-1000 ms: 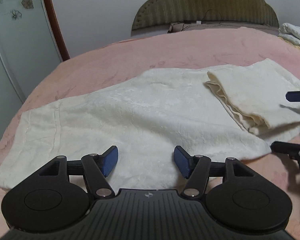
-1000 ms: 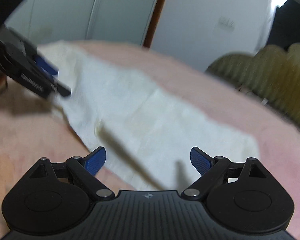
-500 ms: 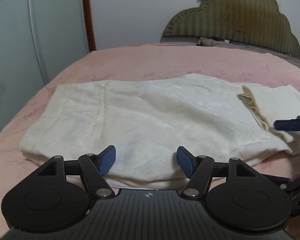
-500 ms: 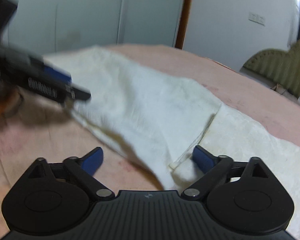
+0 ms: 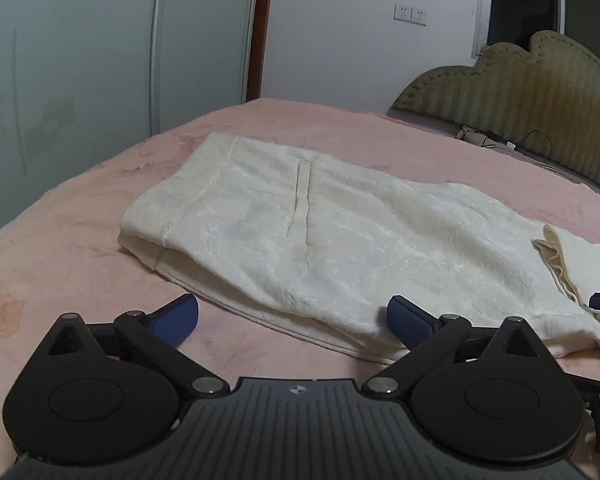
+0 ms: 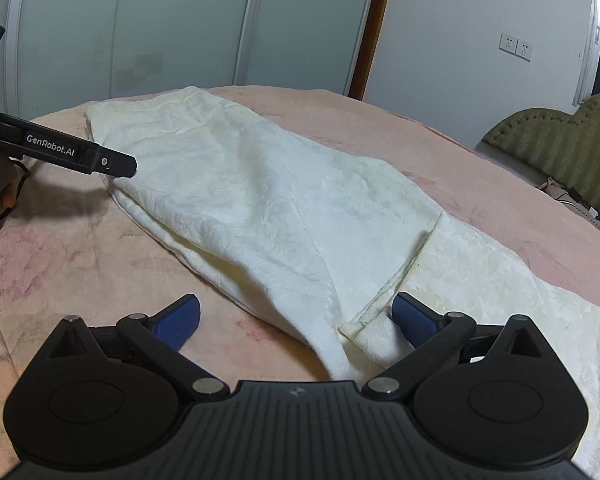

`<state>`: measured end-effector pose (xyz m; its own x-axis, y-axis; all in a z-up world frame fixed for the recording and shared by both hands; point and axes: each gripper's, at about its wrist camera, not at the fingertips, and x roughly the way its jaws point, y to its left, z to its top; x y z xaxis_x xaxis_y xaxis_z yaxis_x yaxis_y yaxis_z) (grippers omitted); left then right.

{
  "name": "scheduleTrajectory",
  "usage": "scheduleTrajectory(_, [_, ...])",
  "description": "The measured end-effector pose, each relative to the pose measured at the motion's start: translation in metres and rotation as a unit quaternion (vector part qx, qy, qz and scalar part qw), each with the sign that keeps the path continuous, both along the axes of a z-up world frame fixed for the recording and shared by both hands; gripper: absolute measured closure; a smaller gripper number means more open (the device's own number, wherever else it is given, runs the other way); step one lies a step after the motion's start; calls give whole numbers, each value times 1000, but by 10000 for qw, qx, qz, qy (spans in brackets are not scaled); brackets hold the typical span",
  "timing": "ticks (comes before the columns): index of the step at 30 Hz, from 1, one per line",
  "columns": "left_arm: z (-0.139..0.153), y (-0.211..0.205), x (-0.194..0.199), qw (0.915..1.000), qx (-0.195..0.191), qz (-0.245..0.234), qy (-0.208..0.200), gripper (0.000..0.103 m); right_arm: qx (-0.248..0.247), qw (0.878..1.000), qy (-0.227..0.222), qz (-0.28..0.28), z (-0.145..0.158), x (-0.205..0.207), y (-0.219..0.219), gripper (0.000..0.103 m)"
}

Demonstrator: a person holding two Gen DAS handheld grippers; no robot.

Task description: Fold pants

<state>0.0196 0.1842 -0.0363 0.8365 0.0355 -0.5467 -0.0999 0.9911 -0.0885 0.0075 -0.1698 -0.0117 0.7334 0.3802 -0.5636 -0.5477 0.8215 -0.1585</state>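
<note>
Cream-white pants [image 5: 320, 240] lie flat on a pink bed, legs folded onto each other, waistband at the left end and the leg ends folded back at the right [image 5: 572, 264]. My left gripper [image 5: 292, 316] is open and empty, low over the near edge of the pants by the waist end. In the right wrist view the pants [image 6: 280, 208] stretch from far left to near right. My right gripper [image 6: 296, 316] is open and empty, its right fingertip [image 6: 412, 314] beside the folded-back hem corner. The left gripper's finger [image 6: 80, 154] shows at the far left.
The pink bedspread [image 5: 80, 248] surrounds the pants. A green padded headboard [image 5: 512, 92] stands at the far right, with a cable on the bed near it. Pale wardrobe doors [image 6: 140, 32] and a white wall with sockets lie behind.
Both grippers have swung left along the pants. The left view now faces the waistband end; the right gripper has come down close to the folded hem corner. Both stay open.
</note>
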Motion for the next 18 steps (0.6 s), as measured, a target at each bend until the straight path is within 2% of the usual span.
scheduleTrajectory(9, [1,0,2,9999,104,63,39,0,-144,9998,-134,-19,0,-3,6,0])
scheduleTrajectory(18, [-1,-4,0,9999,110,73,33,0,-29,10000,-11,-20,0,2,3,0])
